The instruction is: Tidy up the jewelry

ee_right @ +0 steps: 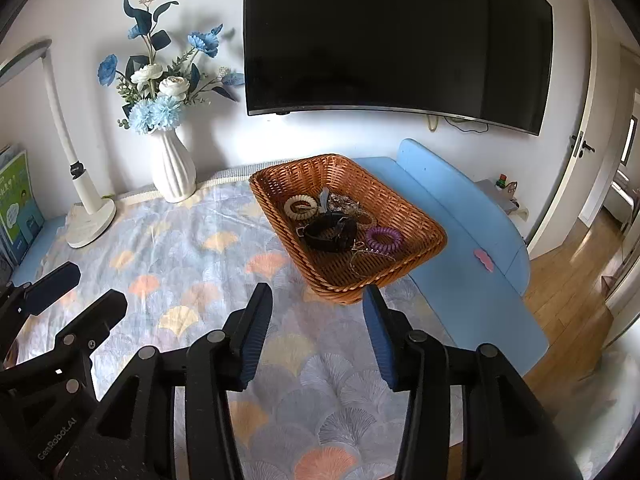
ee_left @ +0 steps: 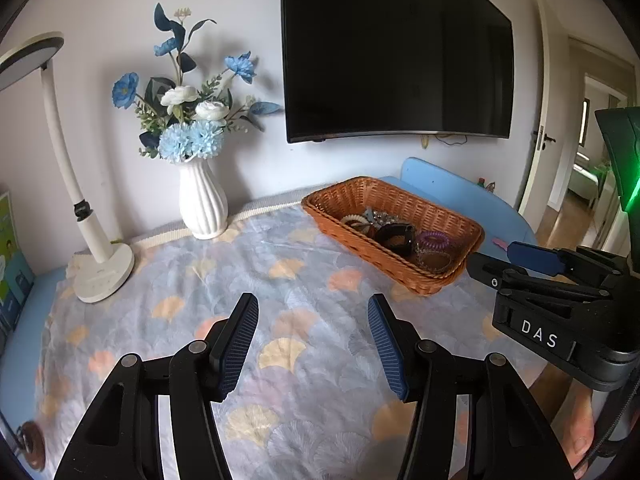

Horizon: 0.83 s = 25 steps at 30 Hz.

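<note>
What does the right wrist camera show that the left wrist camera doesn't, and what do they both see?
Only the right wrist view shows the wooden floor beside the table and looks down into the basket, showing the cream coil hair tie whole. Only the left wrist view shows the right gripper from the side. Both show the wicker basket, purple coil hair tie, white vase, desk lamp and television.

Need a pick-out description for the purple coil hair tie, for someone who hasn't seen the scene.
Find the wall-mounted black TV screen; below it, on the fan-patterned cloth, sits a brown woven wicker basket. Inside, toward the basket's near right side, lies the purple spiral coil hair tie, right of a black band. It is the only purple item; the other coil ring, further back, is cream.
</note>
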Motion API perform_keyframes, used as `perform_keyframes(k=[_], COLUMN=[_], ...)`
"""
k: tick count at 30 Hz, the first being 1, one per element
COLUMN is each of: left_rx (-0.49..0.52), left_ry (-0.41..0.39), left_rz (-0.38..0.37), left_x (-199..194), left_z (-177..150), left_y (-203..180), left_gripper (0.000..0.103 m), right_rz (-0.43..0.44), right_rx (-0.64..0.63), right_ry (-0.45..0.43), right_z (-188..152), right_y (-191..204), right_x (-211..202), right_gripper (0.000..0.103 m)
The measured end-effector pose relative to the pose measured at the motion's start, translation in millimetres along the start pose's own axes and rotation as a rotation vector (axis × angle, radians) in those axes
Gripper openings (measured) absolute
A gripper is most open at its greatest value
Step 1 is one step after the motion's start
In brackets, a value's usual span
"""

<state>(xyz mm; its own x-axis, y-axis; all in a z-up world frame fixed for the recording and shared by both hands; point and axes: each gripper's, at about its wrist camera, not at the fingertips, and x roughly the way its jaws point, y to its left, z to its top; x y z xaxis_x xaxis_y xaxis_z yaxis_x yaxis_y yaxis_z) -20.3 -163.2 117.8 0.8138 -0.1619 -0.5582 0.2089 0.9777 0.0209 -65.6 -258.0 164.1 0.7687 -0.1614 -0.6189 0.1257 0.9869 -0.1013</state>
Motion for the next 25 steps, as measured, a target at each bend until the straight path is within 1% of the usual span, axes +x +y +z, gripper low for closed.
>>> perform_keyframes(k=[19,22,25], left_rx=[0.001,0.002,0.001], left_ry=[0.018,0.002,-0.035], left_rz=[-0.002,0.019,0.052], left_x=[6.5,6.9,3.7], left_z=[-3.8,-4.6,-5.4], left_y=[-1.9,-1.0,1.2], left_gripper=[0.059,0.059,0.059], right_rz=[0.001,0.002,-0.001], right_rx=[-0.005,-0.005,-0.006], right_ry=[0.016,0.022,0.024], right_z=[-2.8,-3.1,-3.5], right_y=[-2.2,-2.2,-1.5], right_x=[5.8,8.6,9.4], right_gripper=[0.050,0.050,0.050])
